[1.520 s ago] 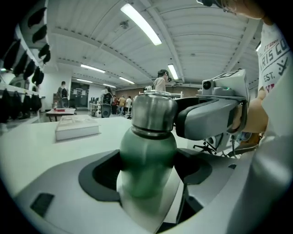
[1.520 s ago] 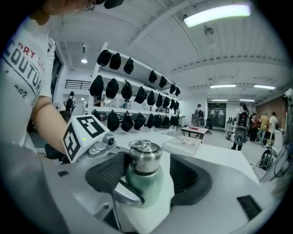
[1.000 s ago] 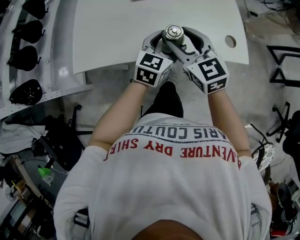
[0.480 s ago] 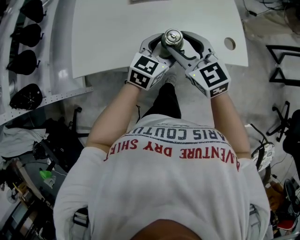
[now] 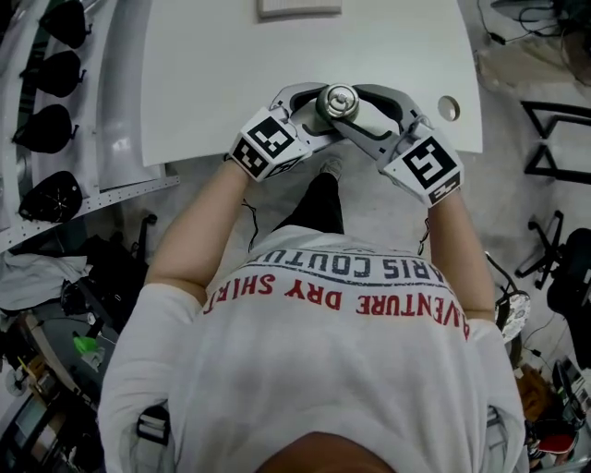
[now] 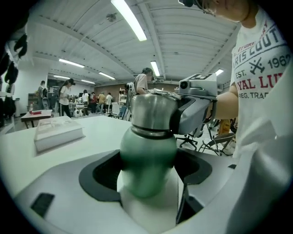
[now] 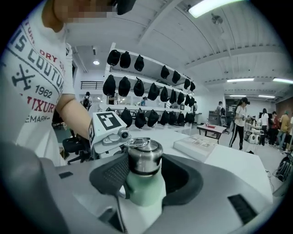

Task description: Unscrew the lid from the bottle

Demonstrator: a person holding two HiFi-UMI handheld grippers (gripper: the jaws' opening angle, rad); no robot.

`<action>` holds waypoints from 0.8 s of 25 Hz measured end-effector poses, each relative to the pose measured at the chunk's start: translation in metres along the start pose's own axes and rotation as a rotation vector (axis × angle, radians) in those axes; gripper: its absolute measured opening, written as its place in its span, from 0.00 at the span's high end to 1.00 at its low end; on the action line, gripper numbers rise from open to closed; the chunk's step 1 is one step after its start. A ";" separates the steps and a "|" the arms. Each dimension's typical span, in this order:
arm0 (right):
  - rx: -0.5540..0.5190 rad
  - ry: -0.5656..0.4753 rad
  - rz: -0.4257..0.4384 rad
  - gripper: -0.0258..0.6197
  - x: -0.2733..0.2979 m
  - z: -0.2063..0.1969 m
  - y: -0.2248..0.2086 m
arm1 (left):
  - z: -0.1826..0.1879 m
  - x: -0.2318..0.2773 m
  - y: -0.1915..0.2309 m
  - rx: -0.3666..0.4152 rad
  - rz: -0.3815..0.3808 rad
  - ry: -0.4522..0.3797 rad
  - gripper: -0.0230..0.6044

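While left gripper [image 6: 147, 180] clenches green bottle [image 6: 147, 157] body, upper centre of head view, over table [image 5: 212, 83] near front edge, risk: slack clamp lets body turn with lid. Right gripper [image 5: 362, 109] grasps steel lid [image 7: 144, 157]; smooth metal may slip in pads, sideways pull may tip bottle. Count: two grippers, one bottle, one lid, one white box [image 5: 300, 7] top centre.

Bottle [image 6: 147, 151] base is masked by the left gripper [image 6: 147, 176] housing in its own view. In the head view, the body is concealed beneath the lid [image 5: 339, 100]. 1 white box [image 5: 298, 7] is cut by the top edge. Distant people [image 7: 239, 119] are indistinct.
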State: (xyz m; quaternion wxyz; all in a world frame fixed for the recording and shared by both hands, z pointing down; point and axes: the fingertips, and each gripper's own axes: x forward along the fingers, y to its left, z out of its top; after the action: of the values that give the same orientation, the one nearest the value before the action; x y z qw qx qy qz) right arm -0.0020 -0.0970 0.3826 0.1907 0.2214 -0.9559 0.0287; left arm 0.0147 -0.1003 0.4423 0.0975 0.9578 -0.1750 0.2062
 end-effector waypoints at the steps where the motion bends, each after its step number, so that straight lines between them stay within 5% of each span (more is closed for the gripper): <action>1: -0.013 0.008 0.023 0.62 0.001 0.000 0.000 | 0.000 0.000 0.000 0.010 -0.021 0.006 0.37; 10: -0.179 0.080 0.211 0.62 0.004 0.003 0.006 | -0.004 -0.004 -0.005 0.102 -0.237 0.079 0.37; 20: -0.205 0.085 0.330 0.62 0.005 0.004 0.008 | -0.007 -0.005 -0.008 0.155 -0.368 0.131 0.37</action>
State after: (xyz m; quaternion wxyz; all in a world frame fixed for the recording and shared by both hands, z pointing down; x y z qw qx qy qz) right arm -0.0110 -0.0923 0.3810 0.2451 0.0400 -0.9682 -0.0286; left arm 0.0111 -0.0892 0.4456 0.0704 0.9628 0.0259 0.2595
